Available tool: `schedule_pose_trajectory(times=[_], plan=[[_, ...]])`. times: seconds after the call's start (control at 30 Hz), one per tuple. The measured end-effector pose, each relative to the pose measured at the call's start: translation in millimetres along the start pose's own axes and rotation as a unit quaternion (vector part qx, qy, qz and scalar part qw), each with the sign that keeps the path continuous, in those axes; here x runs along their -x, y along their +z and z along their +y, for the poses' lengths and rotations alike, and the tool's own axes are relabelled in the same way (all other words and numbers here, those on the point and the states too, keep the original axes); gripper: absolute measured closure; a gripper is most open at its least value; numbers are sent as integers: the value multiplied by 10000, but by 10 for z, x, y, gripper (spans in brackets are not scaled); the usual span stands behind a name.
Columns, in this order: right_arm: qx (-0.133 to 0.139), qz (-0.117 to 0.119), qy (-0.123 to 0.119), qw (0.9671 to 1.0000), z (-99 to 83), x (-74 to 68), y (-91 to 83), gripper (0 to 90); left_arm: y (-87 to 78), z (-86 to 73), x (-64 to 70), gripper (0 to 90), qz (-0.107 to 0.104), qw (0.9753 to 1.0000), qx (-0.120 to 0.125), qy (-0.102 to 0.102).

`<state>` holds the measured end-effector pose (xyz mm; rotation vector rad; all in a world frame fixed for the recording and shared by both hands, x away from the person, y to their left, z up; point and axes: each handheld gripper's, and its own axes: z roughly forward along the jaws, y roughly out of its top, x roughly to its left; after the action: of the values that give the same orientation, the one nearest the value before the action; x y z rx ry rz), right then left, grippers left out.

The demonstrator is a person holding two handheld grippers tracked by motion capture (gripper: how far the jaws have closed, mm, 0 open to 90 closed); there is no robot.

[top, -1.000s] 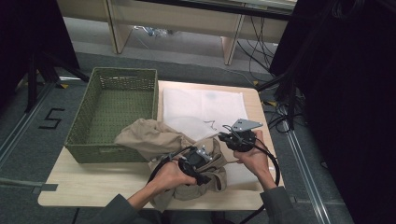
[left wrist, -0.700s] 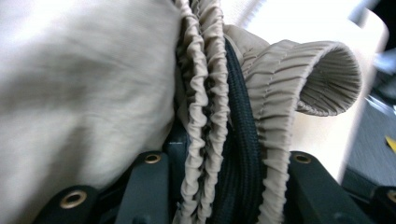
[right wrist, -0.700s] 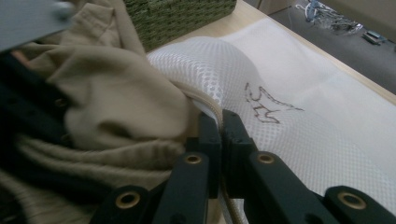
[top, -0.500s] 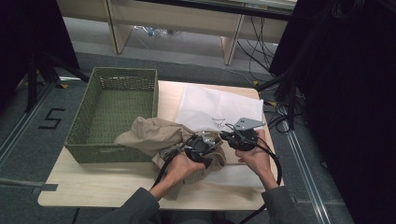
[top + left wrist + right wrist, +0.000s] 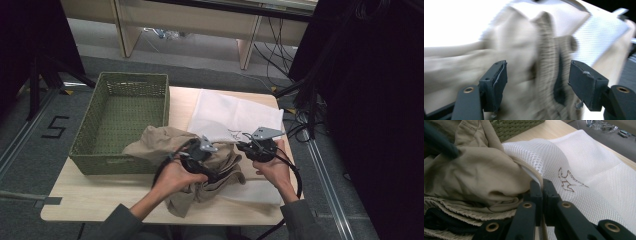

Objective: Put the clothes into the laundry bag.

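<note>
While the desk (image 5: 100, 200) carries everything, the white mesh laundry bag (image 5: 235, 112) lies spread across its far right part, and the beige garment (image 5: 165, 142) sits bunched between the bag's near edge and the green woven basket (image 5: 120, 120), one fold resting against the basket's near right corner. Since a second ago the left hand-held gripper (image 5: 202, 150) has moved up from the near side of the heap to its middle, closer to the bag's opening; its jaws stand wide apart over the ribbed hem (image 5: 546, 75), gripping nothing. That suggests it is lining up a fresh hold to push cloth into the bag. The right hand-held gripper (image 5: 542, 187) has kept its place and is clamped shut on the zipper edge (image 5: 534, 173) of the mesh bag, lifting the mouth slightly. Most of the garment is outside the bag, so the stuffing looks barely begun. A black cable (image 5: 165, 167) loops over the heap and could snag. The basket stands empty, just beside the work.
</note>
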<state>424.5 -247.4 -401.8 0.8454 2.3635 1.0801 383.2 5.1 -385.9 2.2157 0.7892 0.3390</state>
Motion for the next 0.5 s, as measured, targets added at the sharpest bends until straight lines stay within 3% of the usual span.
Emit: schedule_pose_trajectory(times=[0.1, 0.13, 0.17, 0.2, 0.3, 0.4, 0.47, 0.5], plan=[[15, 10, 2, 10000, 3, -2, 3, 891, -247, -52, -229, 291, 233, 9997, -8, 7], [10, 24, 5, 10000, 3, 0, 6, 891, -247, -52, -229, 284, 233, 9997, -8, 7], [-7, 14, -11, 10000, -1, 1, 6, 891, -376, -103, -386, 282, 502, 9987, -8, -87], [-7, 14, -11, 10000, -1, 1, 6, 891, -376, -103, -386, 264, 502, 9987, -8, -87], [-6, 28, 18, 10000, -4, 4, 8, 890, -537, -197, -627, 223, 814, 9965, -42, -190], [-32, 23, 23, 10000, -10, 2, 12, 889, -534, -265, -729, 191, 798, 9962, -166, -296], [-31, 22, -17, 10000, -11, 4, 15, 888, -445, -366, -820, 201, 972, 9941, -394, -283], [-37, 34, 9, 10000, -12, 2, 15, 888, -420, -391, -843, 231, 961, 9940, -442, -293]])
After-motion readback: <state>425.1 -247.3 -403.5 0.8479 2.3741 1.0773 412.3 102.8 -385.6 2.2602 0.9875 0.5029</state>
